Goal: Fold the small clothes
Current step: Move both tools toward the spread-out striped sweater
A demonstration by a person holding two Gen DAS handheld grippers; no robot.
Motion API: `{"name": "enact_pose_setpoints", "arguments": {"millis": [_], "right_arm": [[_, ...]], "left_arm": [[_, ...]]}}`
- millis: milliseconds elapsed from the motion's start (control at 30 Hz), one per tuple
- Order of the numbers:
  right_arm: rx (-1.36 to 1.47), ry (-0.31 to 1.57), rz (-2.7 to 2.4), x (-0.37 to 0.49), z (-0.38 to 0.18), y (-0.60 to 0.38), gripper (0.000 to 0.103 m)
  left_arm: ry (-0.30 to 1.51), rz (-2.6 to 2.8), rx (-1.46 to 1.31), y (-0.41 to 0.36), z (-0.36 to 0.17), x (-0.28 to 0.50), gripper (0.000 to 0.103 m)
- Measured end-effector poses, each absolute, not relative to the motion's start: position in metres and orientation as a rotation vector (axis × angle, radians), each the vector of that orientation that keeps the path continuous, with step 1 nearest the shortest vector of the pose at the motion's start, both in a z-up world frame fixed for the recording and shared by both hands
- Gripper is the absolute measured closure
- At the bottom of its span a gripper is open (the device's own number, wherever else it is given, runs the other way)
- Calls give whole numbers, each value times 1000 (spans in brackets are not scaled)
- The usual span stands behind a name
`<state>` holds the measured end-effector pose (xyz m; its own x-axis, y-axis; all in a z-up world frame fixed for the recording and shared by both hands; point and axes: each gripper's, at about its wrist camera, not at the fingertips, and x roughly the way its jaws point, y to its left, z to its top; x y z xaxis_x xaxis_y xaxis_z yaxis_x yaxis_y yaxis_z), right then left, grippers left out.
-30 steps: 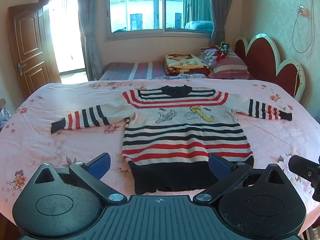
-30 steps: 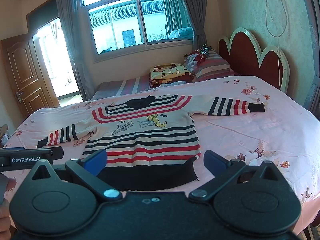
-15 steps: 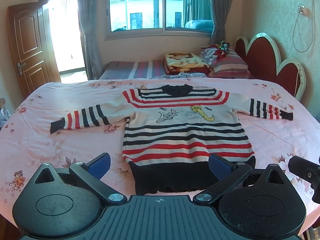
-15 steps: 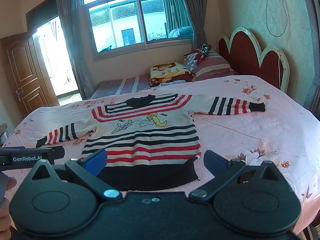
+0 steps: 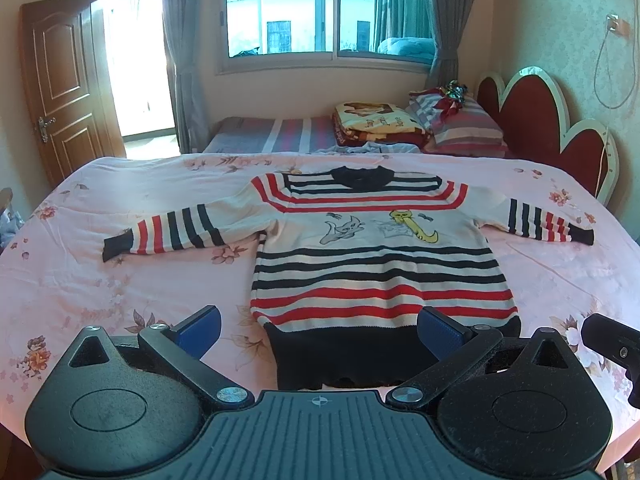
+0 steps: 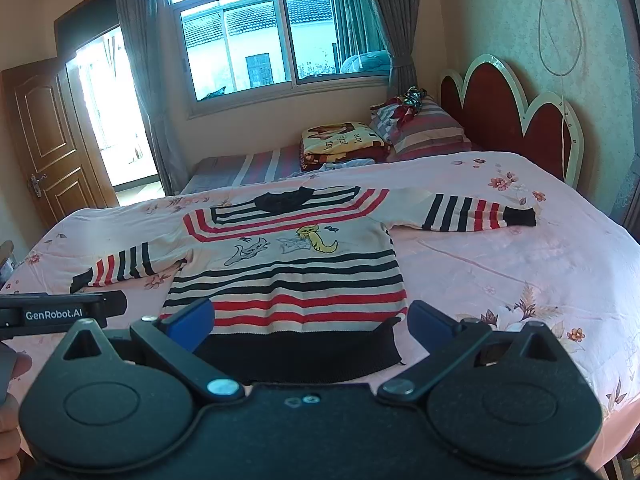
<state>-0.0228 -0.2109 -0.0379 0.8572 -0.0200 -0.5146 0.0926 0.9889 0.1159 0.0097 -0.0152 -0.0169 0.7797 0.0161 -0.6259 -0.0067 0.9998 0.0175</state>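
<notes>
A small striped sweater (image 5: 380,264) with red, black and cream bands, a black hem and cartoon figures lies flat, face up, on the pink flowered bedspread (image 5: 80,280), both sleeves spread out sideways. It also shows in the right wrist view (image 6: 288,276). My left gripper (image 5: 320,326) is open and empty, held just short of the black hem. My right gripper (image 6: 306,320) is open and empty, also near the hem, slightly to the right of the left one.
A red scalloped headboard (image 5: 552,120) stands at the right. Folded blankets (image 5: 376,120) and striped pillows (image 5: 464,124) lie beyond the bed's far edge. A wooden door (image 5: 60,96) is at the left. The left gripper's body (image 6: 60,312) shows at the right view's left edge.
Both views have drifted very slightly; the sweater sits a touch further right in the left view. The sweater itself has not moved and both grippers stay open.
</notes>
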Motion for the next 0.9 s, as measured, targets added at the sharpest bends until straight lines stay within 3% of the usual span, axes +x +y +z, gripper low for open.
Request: {"name": "enact_pose_setpoints", "arguments": {"millis": [900], "right_arm": [[156,573,-141,27,-52,-229,1]], "left_arm": [[738,18,9,5,-49,80,0]]}}
